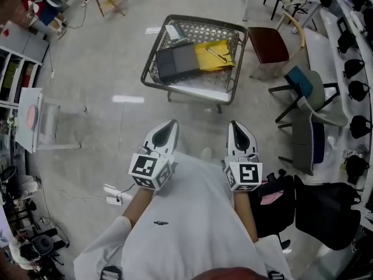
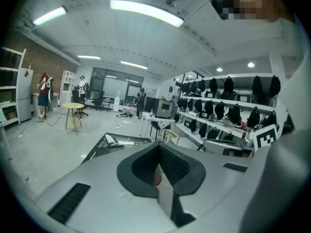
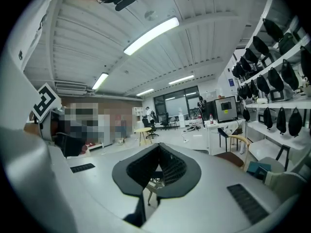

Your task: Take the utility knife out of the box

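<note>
A low wire-mesh table (image 1: 152,77) stands on the floor ahead of me in the head view. On it lie a dark grey box (image 1: 176,62), a yellow flat item (image 1: 215,54) and a small white object (image 1: 175,31). No utility knife can be made out. My left gripper (image 1: 170,124) and right gripper (image 1: 236,125) hover side by side close to my body, well short of the table, both with jaws together and nothing between them. In the left gripper view the mesh table (image 2: 104,142) shows beyond the closed left gripper (image 2: 159,147). The right gripper (image 3: 159,147) looks out into the room.
A brown-seated chair (image 1: 268,44) stands right of the table, with grey and blue chairs (image 1: 309,98) further right. Black bags (image 1: 326,206) lie on the floor at my right. A white stand (image 1: 35,118) is at the left, and a power strip (image 1: 113,194) lies near my feet.
</note>
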`<state>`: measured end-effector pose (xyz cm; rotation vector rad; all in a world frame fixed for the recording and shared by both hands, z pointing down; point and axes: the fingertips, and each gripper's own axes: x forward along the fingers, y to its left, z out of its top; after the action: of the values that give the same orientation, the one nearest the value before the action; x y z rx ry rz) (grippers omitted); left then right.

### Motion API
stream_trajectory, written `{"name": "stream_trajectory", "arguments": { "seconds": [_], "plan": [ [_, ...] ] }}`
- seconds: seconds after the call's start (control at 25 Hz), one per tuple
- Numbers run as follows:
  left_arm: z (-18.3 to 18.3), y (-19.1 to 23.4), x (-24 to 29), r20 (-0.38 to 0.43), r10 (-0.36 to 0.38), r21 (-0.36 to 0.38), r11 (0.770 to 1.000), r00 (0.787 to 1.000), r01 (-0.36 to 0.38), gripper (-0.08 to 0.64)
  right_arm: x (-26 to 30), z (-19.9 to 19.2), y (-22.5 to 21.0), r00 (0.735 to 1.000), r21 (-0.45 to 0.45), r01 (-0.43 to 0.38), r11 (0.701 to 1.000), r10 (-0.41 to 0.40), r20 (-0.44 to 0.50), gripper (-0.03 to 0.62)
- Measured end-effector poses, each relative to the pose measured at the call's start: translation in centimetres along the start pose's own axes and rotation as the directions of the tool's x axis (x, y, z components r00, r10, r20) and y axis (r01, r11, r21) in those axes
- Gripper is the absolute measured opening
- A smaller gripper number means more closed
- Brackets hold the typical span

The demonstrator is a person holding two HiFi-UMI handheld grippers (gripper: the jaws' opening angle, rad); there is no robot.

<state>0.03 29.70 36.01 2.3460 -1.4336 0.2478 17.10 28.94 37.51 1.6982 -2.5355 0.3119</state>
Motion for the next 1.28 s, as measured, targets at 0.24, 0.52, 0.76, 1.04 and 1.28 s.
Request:
{"name": "stream_trajectory", "arguments": {
  "seconds": [0.24, 0.52, 0.76, 1.04, 1.28],
  "plan": [
    [0.4, 1.1, 0.7, 0.010, 0.016, -0.010, 1.000, 1.000, -0.016, -0.003, 1.8, -0.4, 0.3, 0.999, -0.018, -0.026, 0.999, 0.026, -0.023, -0.002],
    [2.3, 5.5, 3.8, 0.032, 0.009, -0.053, 0.999, 0.999, -0.008, -0.003, 8.1, -0.2, 2.4, 0.996, -0.038, -0.070, 0.997, 0.067, -0.067, -0.002],
    [4.6, 12.5, 8.8, 0.020, -0.012, -0.100, 0.995, 1.000, 0.014, -0.003, 16.1, 1.3, 3.7, 0.994, -0.073, -0.062, 0.995, 0.056, -0.091, -0.002],
    [8.6, 18.4, 14.2, 0.022, -0.076, -0.118, 0.990, 0.997, 0.078, -0.003, 24.9, 3.7, 3.3, 0.994, -0.084, -0.010, 0.996, 0.000, -0.112, -0.002],
    [11.3, 23.2, 17.3, 0.006, -0.136, -0.087, 0.987, 0.991, 0.136, -0.003, 31.2, 6.1, 3.0, 0.994, -0.075, 0.069, 0.995, -0.075, -0.080, -0.002]
  ]
}}
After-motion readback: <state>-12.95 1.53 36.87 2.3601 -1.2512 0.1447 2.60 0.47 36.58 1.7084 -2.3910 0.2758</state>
